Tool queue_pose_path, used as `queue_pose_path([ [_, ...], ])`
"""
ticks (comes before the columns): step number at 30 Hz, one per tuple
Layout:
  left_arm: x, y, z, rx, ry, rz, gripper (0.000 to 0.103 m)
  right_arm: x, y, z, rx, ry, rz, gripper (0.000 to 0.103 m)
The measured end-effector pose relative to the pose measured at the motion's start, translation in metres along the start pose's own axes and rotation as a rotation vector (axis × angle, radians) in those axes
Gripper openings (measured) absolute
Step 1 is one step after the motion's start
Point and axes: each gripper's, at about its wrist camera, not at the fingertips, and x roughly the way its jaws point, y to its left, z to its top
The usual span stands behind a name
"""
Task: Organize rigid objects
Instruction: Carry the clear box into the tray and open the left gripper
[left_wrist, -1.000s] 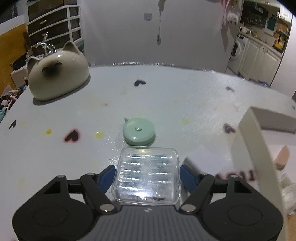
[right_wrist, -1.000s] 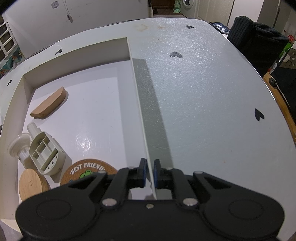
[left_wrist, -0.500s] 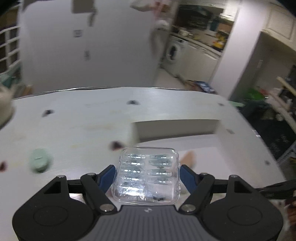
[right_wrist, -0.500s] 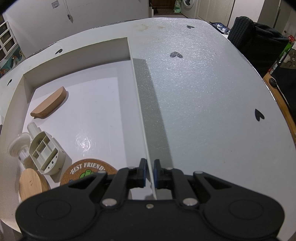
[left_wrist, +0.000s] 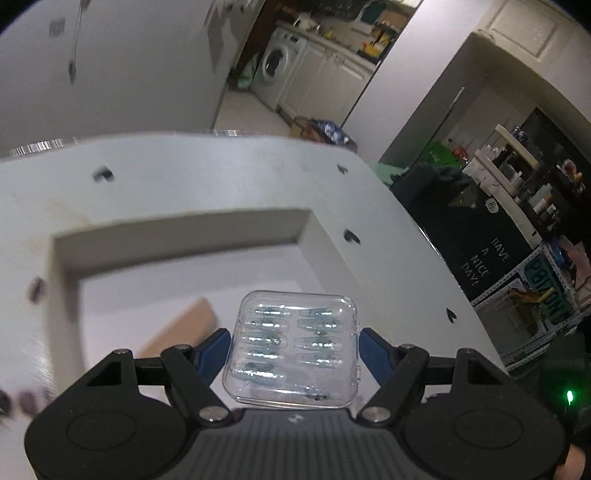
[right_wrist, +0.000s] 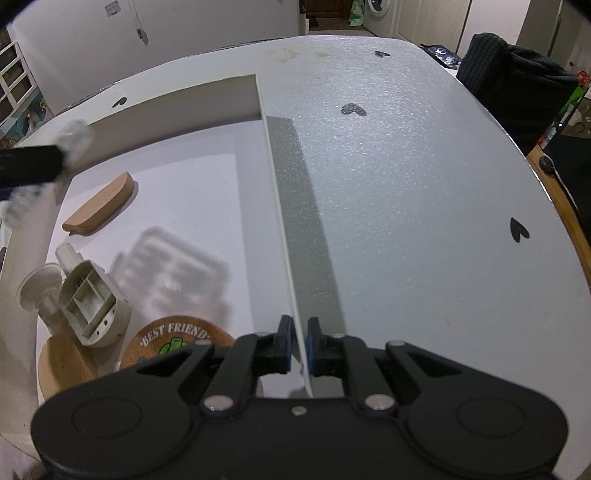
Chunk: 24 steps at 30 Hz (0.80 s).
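Observation:
My left gripper (left_wrist: 293, 336) is shut on a clear plastic case (left_wrist: 295, 354) with small compartments, held in the air over the near part of the shallow white box (left_wrist: 177, 236). In the right wrist view the left gripper's black body (right_wrist: 29, 166) shows blurred at the box's left side, and the case throws a shadow (right_wrist: 173, 273) on the box floor. My right gripper (right_wrist: 299, 326) is shut on the box's thin right wall (right_wrist: 280, 206). Inside lie a curved wooden piece (right_wrist: 99, 206), a grey plastic part (right_wrist: 92, 299), a "BEST FRIEND" coaster (right_wrist: 173, 339) and a round wooden disc (right_wrist: 62, 365).
The box sits on a white table (right_wrist: 406, 184) with small black heart marks. A dark garment (right_wrist: 517, 85) hangs over a chair past the table's right edge. A white suction-cup piece (right_wrist: 37, 288) lies at the box's left wall. Kitchen units and a washing machine (left_wrist: 277, 70) stand beyond.
My left gripper has swung right with the clear case, from over the green round object on the table to over the white box. The right gripper has kept still on the wall.

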Motion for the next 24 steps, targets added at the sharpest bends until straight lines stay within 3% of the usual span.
queue_pose_path([
  [6,0.038,-0.015,0.002,-0.087,0.038,0.015,0.076,0.000,0.000,0.000,-0.001,0.001,0.000,0.009],
  [19,0.060,-0.012,0.003,-0.097,0.047,0.090,0.077,-0.001,0.001,-0.001,0.002,-0.001,0.000,0.009],
  [21,0.060,-0.011,0.002,-0.096,0.057,0.089,0.083,-0.001,0.001,-0.001,0.001,-0.002,0.001,0.009],
  [22,0.060,-0.011,0.001,-0.094,0.065,0.091,0.091,-0.001,0.001,-0.001,0.002,-0.002,0.001,0.009],
  [24,0.058,-0.011,0.000,-0.089,0.070,0.093,0.093,-0.002,0.000,-0.001,0.002,-0.003,0.001,0.009],
])
